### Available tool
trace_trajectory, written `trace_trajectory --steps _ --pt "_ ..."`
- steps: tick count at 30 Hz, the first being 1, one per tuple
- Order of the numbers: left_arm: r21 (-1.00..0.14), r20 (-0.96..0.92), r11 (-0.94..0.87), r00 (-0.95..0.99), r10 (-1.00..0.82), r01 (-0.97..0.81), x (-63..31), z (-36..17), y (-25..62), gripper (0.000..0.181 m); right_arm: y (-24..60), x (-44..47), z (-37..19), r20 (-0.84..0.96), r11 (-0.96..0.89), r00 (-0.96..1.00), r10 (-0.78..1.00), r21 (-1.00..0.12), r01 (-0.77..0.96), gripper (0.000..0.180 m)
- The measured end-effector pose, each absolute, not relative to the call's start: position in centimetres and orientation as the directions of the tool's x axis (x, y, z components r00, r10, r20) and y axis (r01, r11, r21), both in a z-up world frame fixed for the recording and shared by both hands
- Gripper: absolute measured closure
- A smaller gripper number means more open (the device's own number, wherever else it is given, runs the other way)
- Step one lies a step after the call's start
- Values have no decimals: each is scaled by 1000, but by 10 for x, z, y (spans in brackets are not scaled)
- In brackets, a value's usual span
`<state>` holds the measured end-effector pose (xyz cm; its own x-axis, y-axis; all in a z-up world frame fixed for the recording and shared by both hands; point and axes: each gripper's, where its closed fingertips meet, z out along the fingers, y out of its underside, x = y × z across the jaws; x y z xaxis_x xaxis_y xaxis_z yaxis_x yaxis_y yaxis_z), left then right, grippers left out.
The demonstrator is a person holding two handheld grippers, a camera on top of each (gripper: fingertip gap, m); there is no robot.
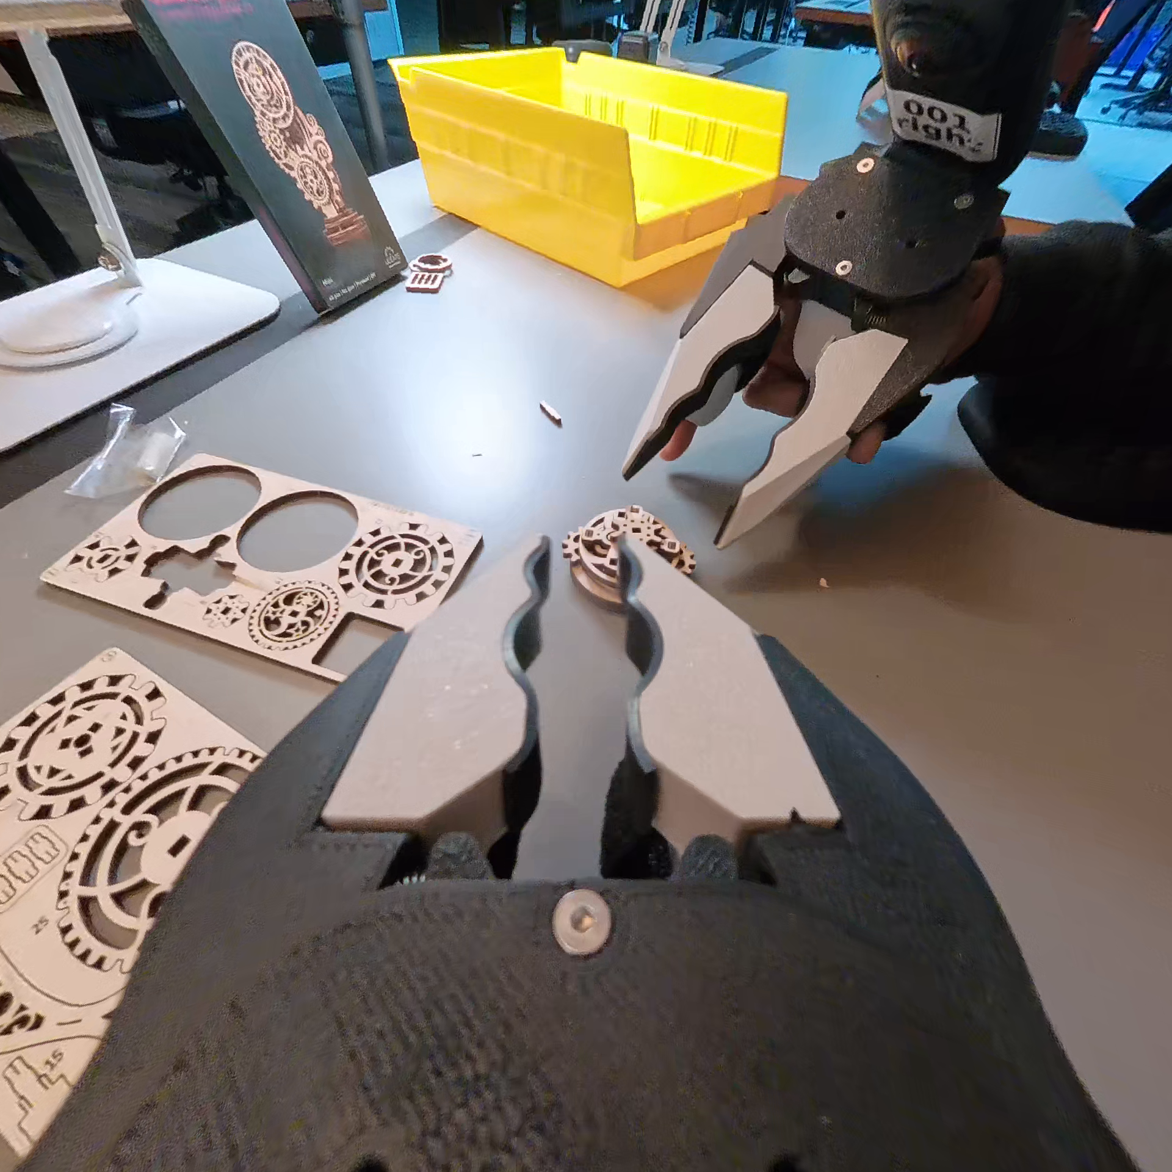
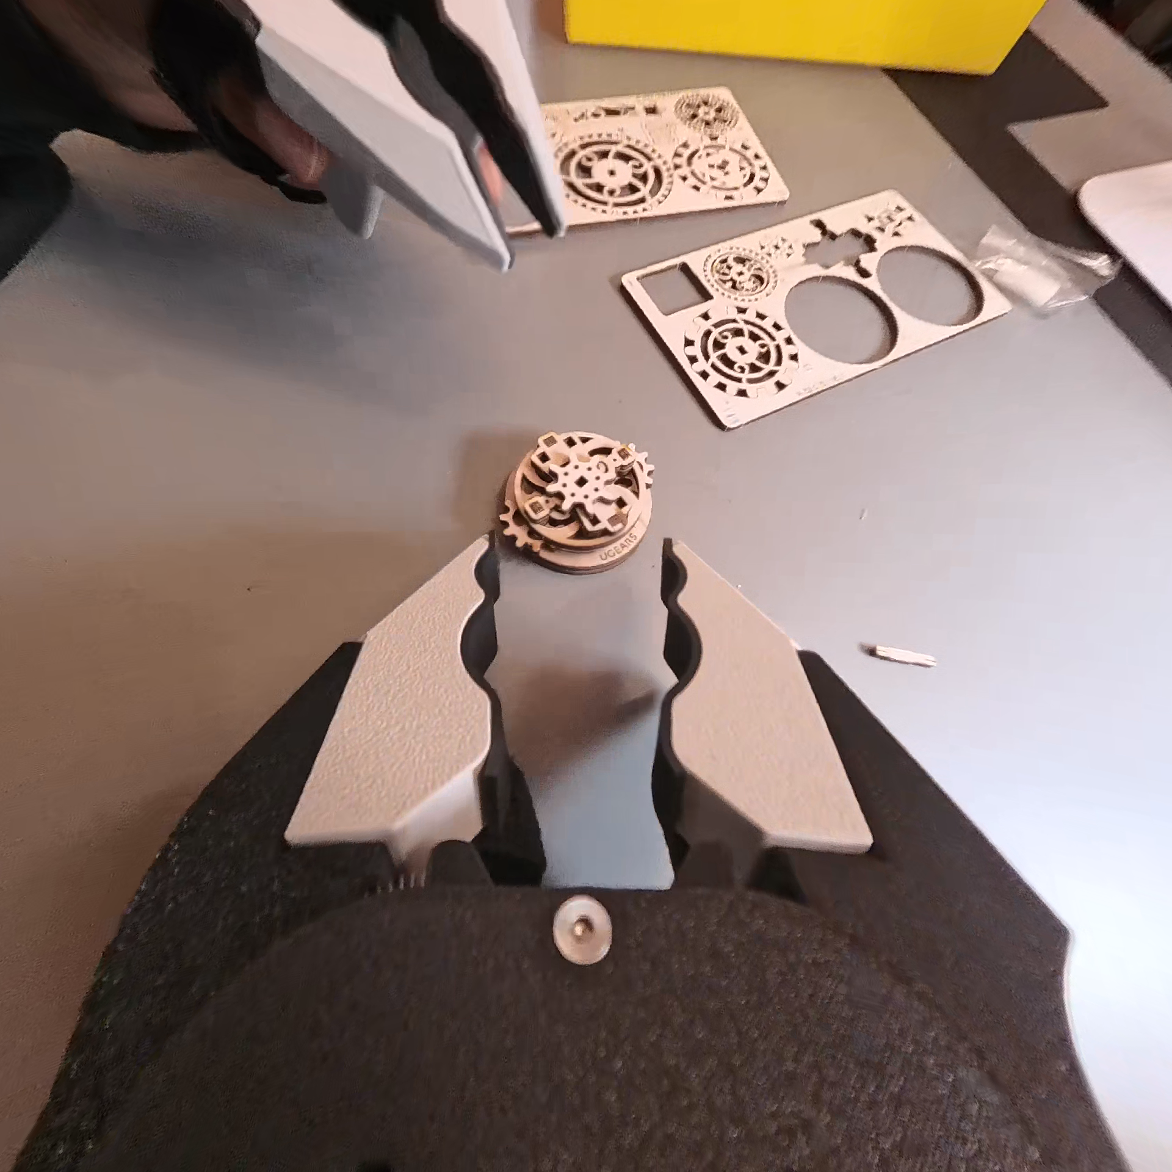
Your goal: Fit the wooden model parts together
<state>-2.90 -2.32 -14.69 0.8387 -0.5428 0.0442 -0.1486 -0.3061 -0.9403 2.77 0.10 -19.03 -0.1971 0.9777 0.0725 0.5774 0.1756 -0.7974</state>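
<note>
A small round wooden gear assembly (image 2: 580, 501) lies flat on the grey table (image 2: 253, 444). In the left wrist view it (image 1: 596, 539) sits just past my left fingertips, partly behind the right-hand one. My left gripper (image 1: 583, 542) is narrowly open with nothing between its pads. It also shows in the right wrist view (image 2: 529, 247), raised above the table and away from the assembly. My right gripper (image 2: 577, 542) is open wide and empty, its tips just short of the assembly. In the left wrist view it (image 1: 675, 507) hovers to the right of the assembly.
Two laser-cut wooden part sheets (image 1: 266, 558) (image 1: 82, 824) lie to the left. A yellow bin (image 1: 590, 146), the kit's dark box (image 1: 273, 146), a white lamp base (image 1: 95, 317), a plastic bag (image 1: 127, 450), a small pin (image 1: 550, 412) and dark wooden pieces (image 1: 430, 274) are also on the table. The gap from one gripper's tips to the other's is roughly 8 cm.
</note>
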Motion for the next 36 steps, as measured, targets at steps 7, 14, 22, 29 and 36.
trace_trajectory --steps 7,14,22,29,36 --pt "-910 60 -376 841 -537 -176 -28 -164 -21 106 -6 15 -200 8 174 -235 972 -697 696 119" --pt "-902 99 -397 815 -572 -168 -24 -170 -33 126 -2 11 -211 28 222 -256 966 -594 773 127" --pt "-876 -94 -313 766 -636 -368 -6 -179 -39 121 -3 23 -206 23 263 -307 951 -577 773 128" --pt "-863 -103 -306 734 -671 -401 12 -182 -40 123 -16 39 -202 42 336 -377 925 -554 762 128" --pt "-880 -57 -297 704 -708 -371 41 -177 -37 141 -23 47 -209 93 366 -383 919 -558 745 128"
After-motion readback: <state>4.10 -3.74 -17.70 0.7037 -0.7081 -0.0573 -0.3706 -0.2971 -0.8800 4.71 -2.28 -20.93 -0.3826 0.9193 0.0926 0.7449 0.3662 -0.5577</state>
